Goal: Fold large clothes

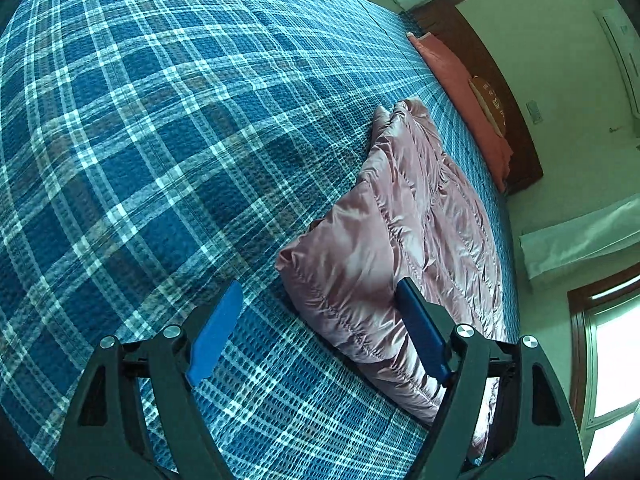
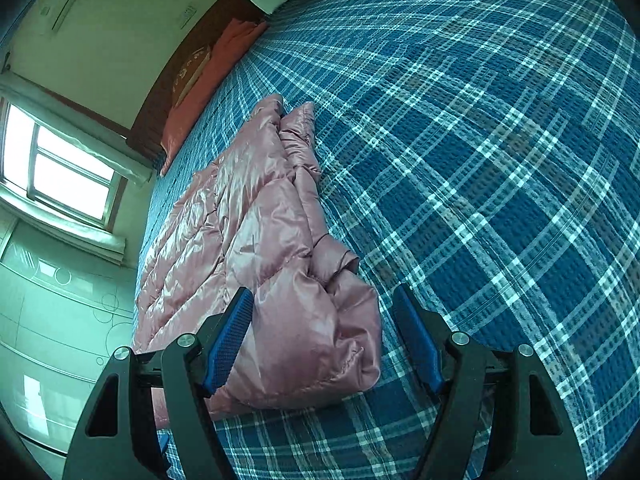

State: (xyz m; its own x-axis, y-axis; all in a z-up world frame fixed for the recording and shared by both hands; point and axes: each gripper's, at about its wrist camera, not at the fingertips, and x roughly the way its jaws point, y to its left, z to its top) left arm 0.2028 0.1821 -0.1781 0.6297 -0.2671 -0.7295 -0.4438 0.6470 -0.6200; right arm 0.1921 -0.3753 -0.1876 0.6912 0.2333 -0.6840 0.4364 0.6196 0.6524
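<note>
Both grippers, left (image 1: 318, 332) and right (image 2: 324, 336), hang empty with jaws apart over the coat (image 1: 404, 240), lying lengthwise on the bed (image 1: 160, 140) ready for folding.

jacket (image 1: 404, 240) hem behind hand-held gripper (image 1: 320, 332)

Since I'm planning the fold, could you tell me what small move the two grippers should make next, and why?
Probably lower both onto the near end of the pink puffer jacket and close. The left gripper and right gripper both stand open, gripping nothing, and the jacket lies lengthwise on the plaid bedspread, only partly folded.
</note>
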